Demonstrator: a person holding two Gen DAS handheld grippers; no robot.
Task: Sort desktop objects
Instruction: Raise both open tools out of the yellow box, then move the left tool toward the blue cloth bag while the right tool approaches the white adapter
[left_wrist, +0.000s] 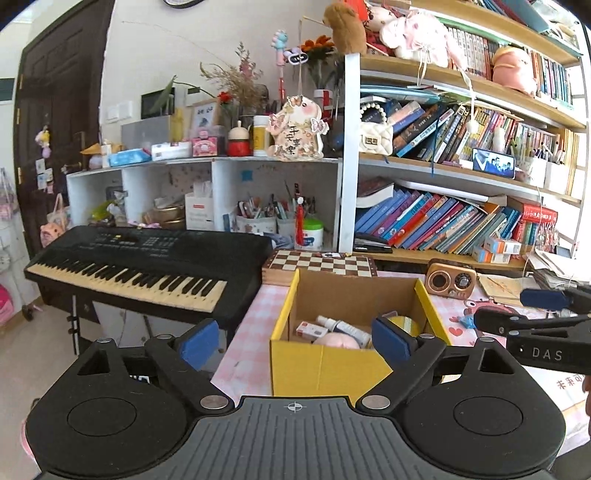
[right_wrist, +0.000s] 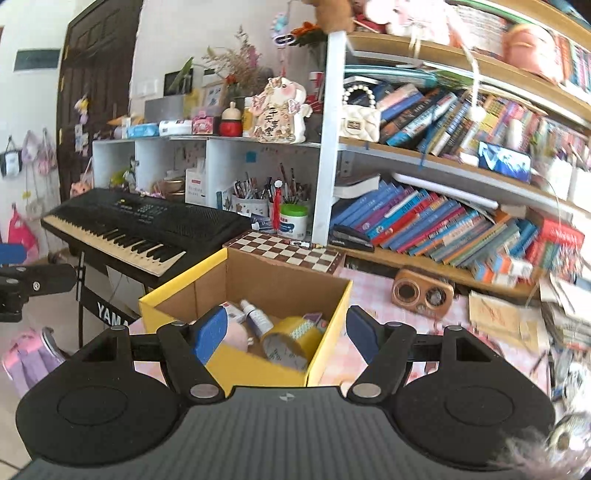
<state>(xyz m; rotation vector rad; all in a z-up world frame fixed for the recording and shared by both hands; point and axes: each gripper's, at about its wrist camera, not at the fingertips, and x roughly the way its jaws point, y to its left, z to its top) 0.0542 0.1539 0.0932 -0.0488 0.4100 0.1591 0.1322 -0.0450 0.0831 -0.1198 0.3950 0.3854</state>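
On the pink checked desk, the yellow cardboard box (right_wrist: 258, 365) holds sorted items; left gripper (left_wrist: 295, 341) and right gripper (right_wrist: 286, 336) hover empty, jaws apart, likely seeking another object.

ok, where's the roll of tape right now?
The roll of tape lies inside the yellow cardboard box, at its near right corner in the right wrist view, beside the white bottle.
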